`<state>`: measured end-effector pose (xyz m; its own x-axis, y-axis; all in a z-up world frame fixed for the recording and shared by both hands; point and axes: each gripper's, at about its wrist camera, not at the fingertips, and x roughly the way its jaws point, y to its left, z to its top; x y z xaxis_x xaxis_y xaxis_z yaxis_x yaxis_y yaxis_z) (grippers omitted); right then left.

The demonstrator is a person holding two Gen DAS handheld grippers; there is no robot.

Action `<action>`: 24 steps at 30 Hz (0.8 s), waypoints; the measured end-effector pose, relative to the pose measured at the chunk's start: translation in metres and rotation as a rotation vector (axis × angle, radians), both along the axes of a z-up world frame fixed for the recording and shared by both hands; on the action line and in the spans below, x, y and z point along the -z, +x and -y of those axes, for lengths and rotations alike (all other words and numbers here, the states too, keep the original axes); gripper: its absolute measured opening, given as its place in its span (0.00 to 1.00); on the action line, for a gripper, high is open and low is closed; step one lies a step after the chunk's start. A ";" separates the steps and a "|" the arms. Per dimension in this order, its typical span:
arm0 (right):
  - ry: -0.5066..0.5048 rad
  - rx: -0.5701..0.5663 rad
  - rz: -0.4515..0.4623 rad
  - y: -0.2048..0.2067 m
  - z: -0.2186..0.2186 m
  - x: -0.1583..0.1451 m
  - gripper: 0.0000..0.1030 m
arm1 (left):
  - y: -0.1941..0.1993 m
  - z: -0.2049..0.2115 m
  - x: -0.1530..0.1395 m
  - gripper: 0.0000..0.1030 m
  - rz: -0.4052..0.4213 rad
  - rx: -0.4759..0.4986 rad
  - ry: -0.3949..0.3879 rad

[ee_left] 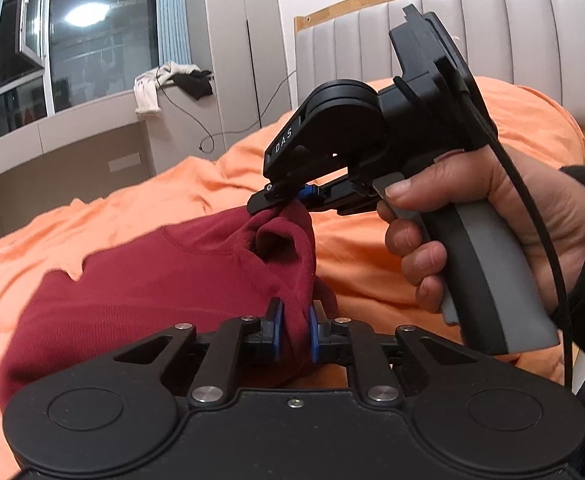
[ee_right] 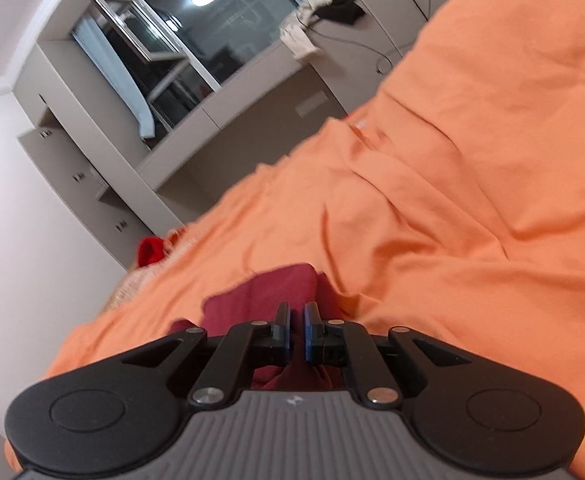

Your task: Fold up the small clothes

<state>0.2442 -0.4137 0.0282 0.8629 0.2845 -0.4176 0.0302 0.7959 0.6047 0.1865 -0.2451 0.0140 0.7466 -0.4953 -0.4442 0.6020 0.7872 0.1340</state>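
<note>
A dark red garment (ee_left: 152,280) lies on the orange bedsheet (ee_left: 92,216). My left gripper (ee_left: 295,312) is shut on a bunched edge of the garment at its near right side. My right gripper (ee_left: 288,204), held in a hand, is shut on another corner of the garment a little farther away and lifts it slightly. In the right wrist view my right gripper (ee_right: 297,316) pinches the red garment (ee_right: 268,292) between its blue pads (ee_right: 307,322), jaws nearly together. The rest of the garment is hidden beneath the gripper body.
A padded grey headboard (ee_left: 492,32) with a wooden frame stands at the back right. A grey window ledge (ee_left: 92,120) with white and black cloths (ee_left: 172,80) and a cable runs along the left. A bright red item (ee_right: 150,254) lies at the bed's far edge.
</note>
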 end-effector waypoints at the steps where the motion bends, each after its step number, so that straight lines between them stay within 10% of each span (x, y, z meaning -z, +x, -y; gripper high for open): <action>1: -0.002 -0.004 -0.015 0.001 0.000 0.002 0.11 | 0.002 0.000 0.002 0.14 -0.005 -0.001 0.003; 3: -0.007 -0.006 -0.040 0.001 -0.002 0.004 0.16 | 0.004 -0.001 0.006 0.15 -0.005 0.004 0.013; 7: 0.003 -0.041 -0.044 -0.003 -0.001 0.002 0.59 | -0.001 -0.004 0.013 0.17 0.006 0.014 0.020; 13: -0.033 -0.112 -0.054 -0.005 -0.006 -0.001 0.81 | 0.000 -0.006 0.012 0.22 -0.006 0.025 0.005; 24: -0.156 -0.122 -0.165 0.001 -0.009 0.013 0.93 | 0.000 -0.037 -0.014 0.62 -0.066 0.032 -0.099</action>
